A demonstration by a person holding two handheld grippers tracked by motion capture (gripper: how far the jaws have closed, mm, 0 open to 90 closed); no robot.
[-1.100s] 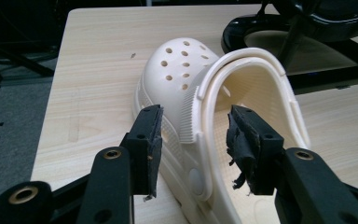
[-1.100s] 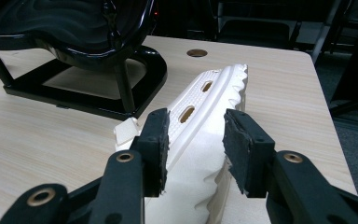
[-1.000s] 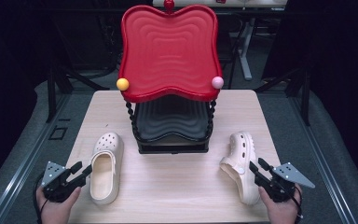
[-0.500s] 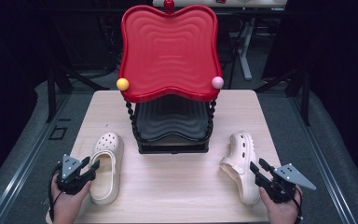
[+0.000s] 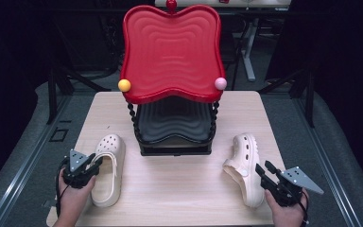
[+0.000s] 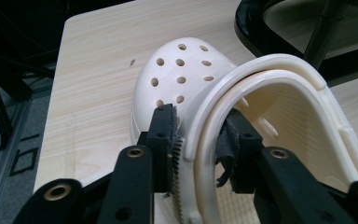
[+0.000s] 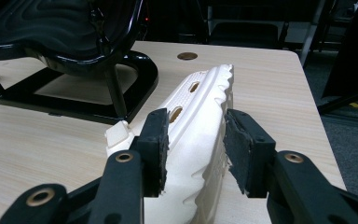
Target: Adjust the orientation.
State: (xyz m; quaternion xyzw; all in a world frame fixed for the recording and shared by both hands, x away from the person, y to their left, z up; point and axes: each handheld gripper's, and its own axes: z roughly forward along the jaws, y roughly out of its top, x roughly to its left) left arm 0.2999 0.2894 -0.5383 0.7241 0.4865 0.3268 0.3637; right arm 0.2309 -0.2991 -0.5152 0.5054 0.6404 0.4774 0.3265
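Two cream clogs lie on the wooden table point(image 5: 179, 189). The left clog point(image 5: 108, 165) point(image 6: 182, 74) stands upright on its sole, toe pointing away. My left gripper point(image 5: 93, 165) point(image 6: 198, 144) has just been closing its jaws; one pad sits on the outside and one inside the clog's side wall and folded strap, and both press on it. The right clog point(image 5: 243, 161) point(image 7: 200, 107) lies tilted on its side. My right gripper point(image 5: 264, 172) point(image 7: 193, 149) holds it near the heel, one pad on the upper and one against the ridged sole.
A two-tier rack stands at the table's middle back, with a red wavy tray point(image 5: 170, 52) on top and a black tray point(image 5: 172, 123) below. An orange ball point(image 5: 124, 85) and a pink ball point(image 5: 220, 83) sit on its posts. Bare tabletop lies between the clogs.
My left gripper has moved right from the table's left edge onto the left clog and closed on its side wall. The right gripper and its clog have stayed still.
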